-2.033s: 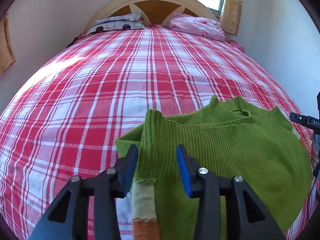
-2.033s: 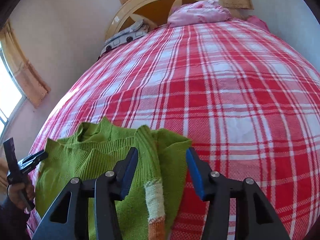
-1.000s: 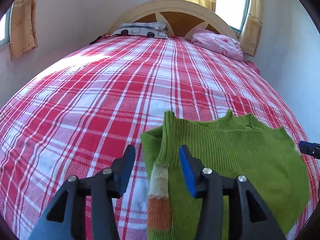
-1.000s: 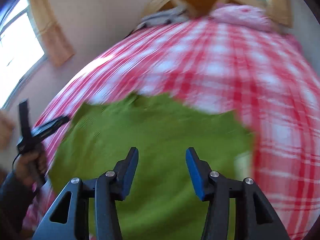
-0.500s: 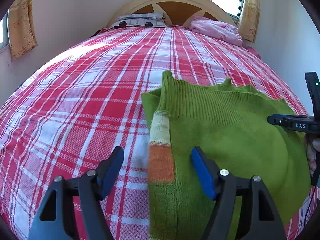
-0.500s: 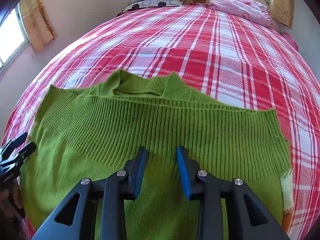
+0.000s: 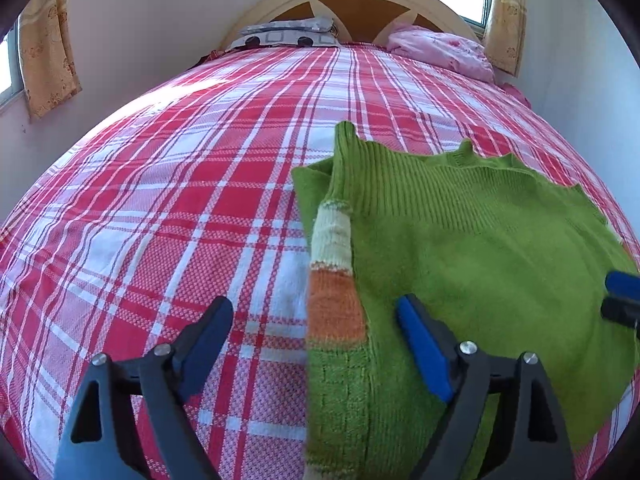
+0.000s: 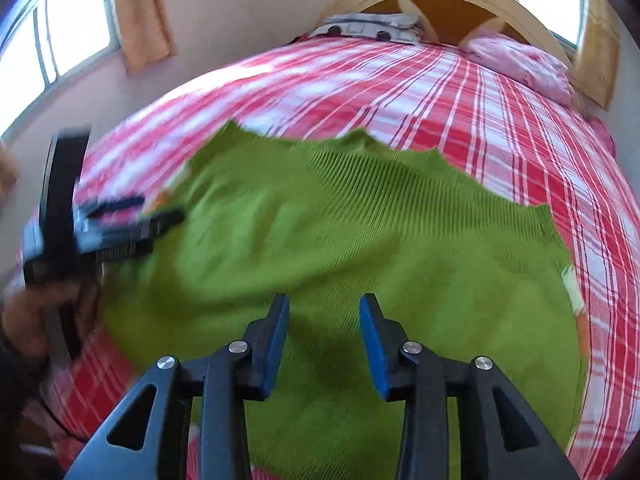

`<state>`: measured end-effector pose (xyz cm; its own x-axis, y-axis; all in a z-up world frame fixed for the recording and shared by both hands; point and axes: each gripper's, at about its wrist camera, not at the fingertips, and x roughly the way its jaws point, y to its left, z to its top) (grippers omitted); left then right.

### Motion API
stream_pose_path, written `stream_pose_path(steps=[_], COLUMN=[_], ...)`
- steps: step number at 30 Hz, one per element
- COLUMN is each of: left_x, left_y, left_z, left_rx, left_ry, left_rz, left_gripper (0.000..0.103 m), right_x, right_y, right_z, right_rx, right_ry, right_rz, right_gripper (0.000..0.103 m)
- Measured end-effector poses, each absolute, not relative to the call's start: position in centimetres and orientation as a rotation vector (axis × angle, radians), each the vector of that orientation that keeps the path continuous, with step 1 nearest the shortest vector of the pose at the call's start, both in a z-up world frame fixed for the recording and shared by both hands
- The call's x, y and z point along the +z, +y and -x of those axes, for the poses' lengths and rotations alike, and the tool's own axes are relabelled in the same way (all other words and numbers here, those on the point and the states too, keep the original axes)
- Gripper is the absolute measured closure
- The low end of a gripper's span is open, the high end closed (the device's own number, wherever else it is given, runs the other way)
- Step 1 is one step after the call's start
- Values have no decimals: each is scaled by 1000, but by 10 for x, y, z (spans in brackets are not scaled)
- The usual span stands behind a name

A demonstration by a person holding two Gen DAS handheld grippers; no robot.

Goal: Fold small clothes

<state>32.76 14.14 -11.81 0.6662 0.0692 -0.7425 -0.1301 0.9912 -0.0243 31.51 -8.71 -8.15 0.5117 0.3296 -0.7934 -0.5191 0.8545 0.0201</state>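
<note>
- Left gripper (image 7: pixel 316 328): just opened wide, straddling sweater (image 7: pixel 480 264) sleeve (image 7: pixel 334 280), no grip.
- Right gripper (image 8: pixel 324 340): just widened, partly open, empty, over sweater on bed (image 7: pixel 180 208).

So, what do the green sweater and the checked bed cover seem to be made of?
Green sweater: looks like knitted yarn, wool or acrylic, matte and slightly fuzzy; ribbed rows show near the collar, and the sleeve has cream and orange stripes. Bed cover: looks like woven cotton, matte; a fine basket-like weave shows in the red and white checks.

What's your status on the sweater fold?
Left tongs just opened wide, striped sleeve released. Right tongs open, empty, above green sweater. Sweater flat on plaid bedspread, sleeve folded in. Nothing obstructing.
</note>
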Motion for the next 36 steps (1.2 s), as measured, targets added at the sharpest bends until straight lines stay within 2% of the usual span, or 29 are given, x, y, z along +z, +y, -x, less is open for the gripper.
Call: stream_pose_path(steps=[3, 8, 22, 24, 26, 28, 34, 36], left_x=[-119, -120, -111, -108, -108, -112, -105, -103], left_y=[140, 141, 147, 148, 142, 138, 150, 155], left_z=[-330, -331, -313, -302, -293, -291, -304, -308], left_rx=[128, 127, 82, 65, 41, 46, 86, 96], left_ry=[840, 845, 844, 845, 834, 832, 820, 807], left_rz=[62, 62, 83, 97, 53, 12, 78, 90], left_gripper=[10, 9, 8, 8, 3, 2, 2, 2], right_x=[-100, -106, -105, -100, -102, -103, -96, -96], right_y=[-88, -87, -91, -89, -80, -76, -91, -90], right_z=[-307, -308, -293, -284, -277, -284, -356, -375], right_rx=[490, 463, 429, 400, 389, 401, 482, 471], right_ry=[868, 843, 804, 804, 793, 800, 965, 979], right_rz=[257, 242, 233, 261, 326, 338, 4, -19], right_gripper=[58, 52, 50, 45, 45, 45, 43, 43])
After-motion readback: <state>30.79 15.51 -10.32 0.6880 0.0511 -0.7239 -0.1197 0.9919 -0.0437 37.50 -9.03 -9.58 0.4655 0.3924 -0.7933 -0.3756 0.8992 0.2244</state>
